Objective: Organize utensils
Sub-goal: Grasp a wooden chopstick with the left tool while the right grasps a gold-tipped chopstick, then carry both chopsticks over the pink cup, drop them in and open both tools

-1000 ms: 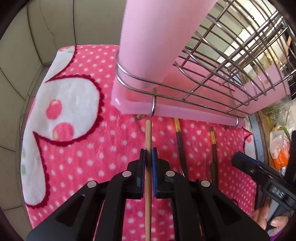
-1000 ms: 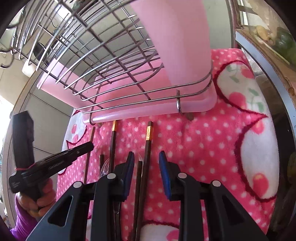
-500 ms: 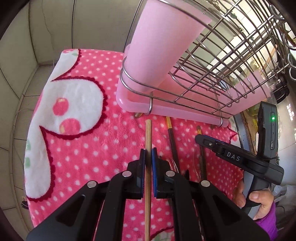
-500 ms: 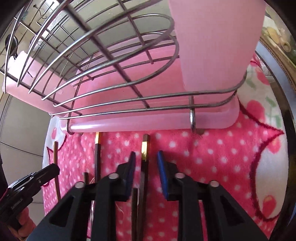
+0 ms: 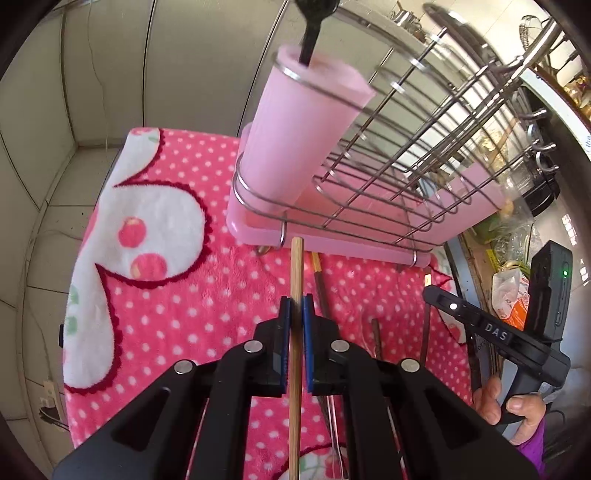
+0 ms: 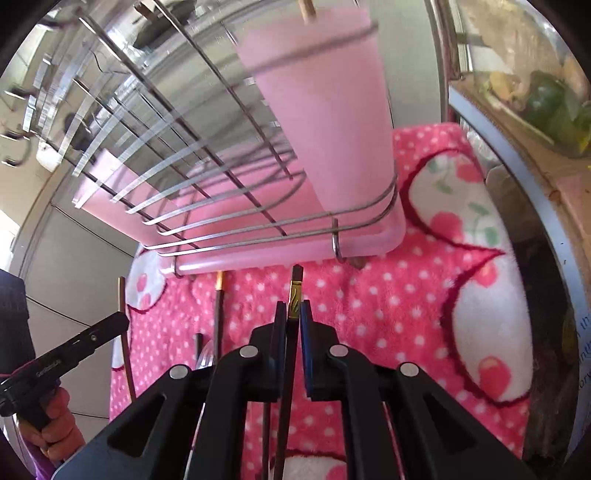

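Note:
My left gripper point(image 5: 295, 306) is shut on a light wooden chopstick point(image 5: 295, 273), held above the pink dotted towel point(image 5: 177, 295) just in front of the rack. The pink utensil cup point(image 5: 303, 129) stands in the wire dish rack point(image 5: 424, 155) with a black utensil point(image 5: 314, 26) in it. My right gripper point(image 6: 293, 314) has its jaws closing, and the pads grip a dark chopstick with a gold band point(image 6: 295, 291). The cup point(image 6: 332, 110) rises behind it. More dark chopsticks point(image 6: 218, 306) lie on the towel point(image 6: 369, 295) to the left.
The rack sits on a pink drip tray point(image 5: 332, 247). A tiled wall runs along the left. A cluttered ledge with bags and greens point(image 6: 535, 92) borders the towel on the right. A hand point(image 5: 517, 406) holds the right gripper's handle.
The right jaws have closed onto the dark gold-banded chopstick. Both grippers have lifted, so the cup's rim is now in view. The left gripper keeps its grip on the light chopstick.

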